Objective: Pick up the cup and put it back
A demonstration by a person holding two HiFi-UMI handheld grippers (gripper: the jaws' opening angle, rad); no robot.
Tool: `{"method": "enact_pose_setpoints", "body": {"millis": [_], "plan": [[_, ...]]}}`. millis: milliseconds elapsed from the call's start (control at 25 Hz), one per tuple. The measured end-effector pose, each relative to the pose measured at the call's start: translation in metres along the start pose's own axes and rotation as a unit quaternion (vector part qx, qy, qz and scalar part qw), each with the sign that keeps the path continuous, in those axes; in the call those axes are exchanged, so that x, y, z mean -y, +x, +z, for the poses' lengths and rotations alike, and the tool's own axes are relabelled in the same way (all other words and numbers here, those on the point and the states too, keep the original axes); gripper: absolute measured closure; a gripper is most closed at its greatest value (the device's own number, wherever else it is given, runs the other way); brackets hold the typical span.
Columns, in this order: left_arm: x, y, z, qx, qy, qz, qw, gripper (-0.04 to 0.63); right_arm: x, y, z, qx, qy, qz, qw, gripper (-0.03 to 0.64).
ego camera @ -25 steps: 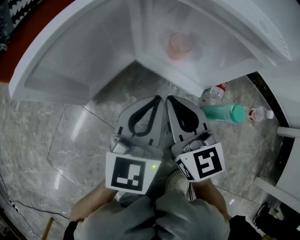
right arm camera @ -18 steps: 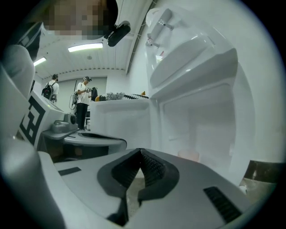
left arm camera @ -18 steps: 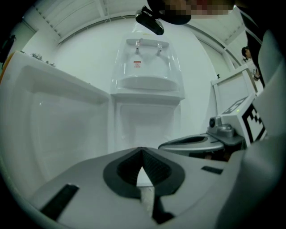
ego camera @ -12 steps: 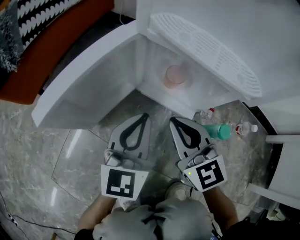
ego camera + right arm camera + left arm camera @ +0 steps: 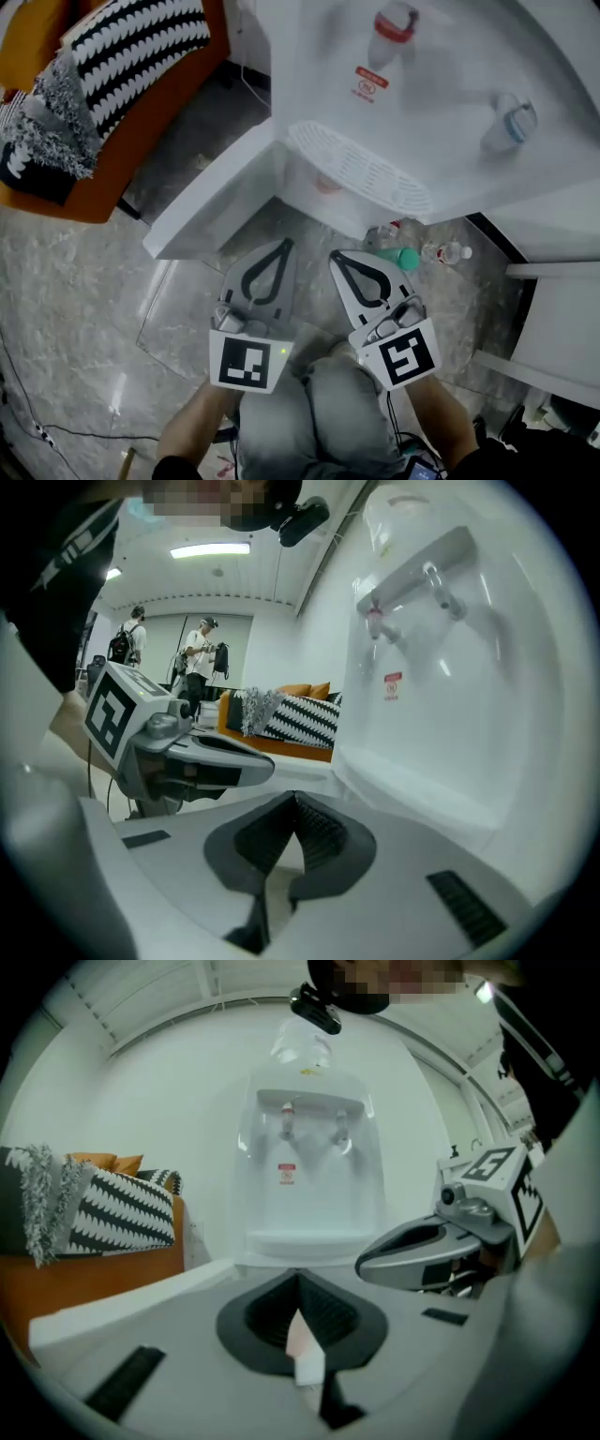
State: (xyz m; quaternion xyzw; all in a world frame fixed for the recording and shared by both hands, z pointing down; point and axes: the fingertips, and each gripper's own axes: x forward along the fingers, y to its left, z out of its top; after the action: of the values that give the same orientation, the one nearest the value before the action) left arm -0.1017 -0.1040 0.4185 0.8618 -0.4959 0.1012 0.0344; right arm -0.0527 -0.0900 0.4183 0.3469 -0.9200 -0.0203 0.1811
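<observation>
We found the pink cup inside the open lower cabinet of the white water dispenser, only a sliver of it showing under the drip tray. A green bottle and a clear bottle lay on the marble floor beside the dispenser; their contents we could not tell. An orange sofa with a striped cushion stood at the left. Our left gripper and right gripper were both clenched on nothing, well apart from the cup, before the cabinet door. A second earlier the cup had shown plainly; since then both grippers had risen and the taps had come into sight.
</observation>
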Motion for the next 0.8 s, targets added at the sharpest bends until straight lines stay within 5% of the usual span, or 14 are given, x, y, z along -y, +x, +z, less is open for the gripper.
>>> {"method": "enact_pose_setpoints", "body": {"millis": [160,360,560,800], "plan": [[0.002,-0.036,0.075,-0.015,0.008,0.019,0.9997,0.583,-0.003,-0.034,0.071,-0.02,-0.009,-0.011,1.0,0.607],[0.001,-0.085,0.191,-0.013,-0.025,0.055,0.9981,0.583,-0.01,-0.077,0.185,-0.012,-0.009,-0.008,1.0,0.607],[0.009,-0.127,0.328,-0.015,-0.007,0.045,0.9988,0.583,0.011,-0.137,0.313,0.01,0.018,-0.011,1.0,0.607],[0.041,-0.162,0.479,-0.001,-0.041,0.06,0.9973,0.583,0.044,-0.21,0.452,0.033,0.04,-0.022,0.998,0.606]]}}
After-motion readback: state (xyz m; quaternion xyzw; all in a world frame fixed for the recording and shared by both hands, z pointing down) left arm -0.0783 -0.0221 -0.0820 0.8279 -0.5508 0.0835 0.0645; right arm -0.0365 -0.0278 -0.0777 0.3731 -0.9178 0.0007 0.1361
